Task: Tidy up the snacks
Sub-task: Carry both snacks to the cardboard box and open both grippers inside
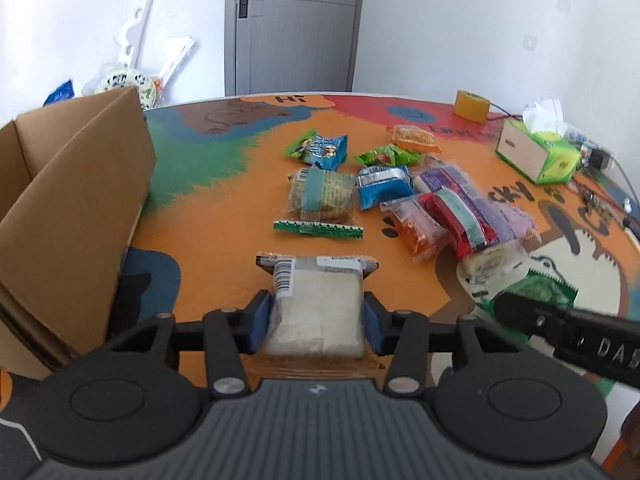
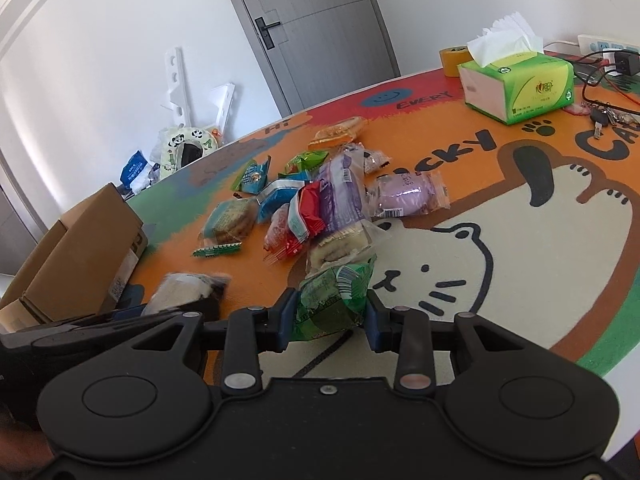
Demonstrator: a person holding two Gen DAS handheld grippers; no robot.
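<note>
Table: a round top [image 1: 224, 232] painted orange, with green, blue and brown patches, a cream cartoon cat [image 2: 460, 248] and black lettering.
Room: white walls and a grey door [image 1: 296, 28] with a black handle behind the table; white plastic pieces and bags lean against the wall on the floor.
Cardboard box: an open brown box [image 1: 76, 208] stands at the table's left edge with its flaps raised; its inside is hidden from both views.
Tissue box: a green and white box [image 2: 520, 88] near the far right edge, with a white tissue sticking out of the top.
Tape roll: a yellow roll [image 1: 472, 106] just behind the tissue box.
Cables and keys: a tangle of wires, a plug and a bunch of keys [image 2: 604, 116] to the right of the tissue box.
Snack pile: wrapped snacks [image 1: 400, 196] in green, blue, red, purple and orange lie loose and overlapping at the table's middle.
Left gripper: the gripper [image 1: 316, 316] is clamped on a pale bread packet [image 1: 316, 308] in clear wrap with a barcode, held just above the table near the cardboard box.
Right gripper: the gripper [image 2: 330, 314] pinches a crumpled green packet [image 2: 332, 300] at the near edge of the snack pile, over the cartoon cat.
</note>
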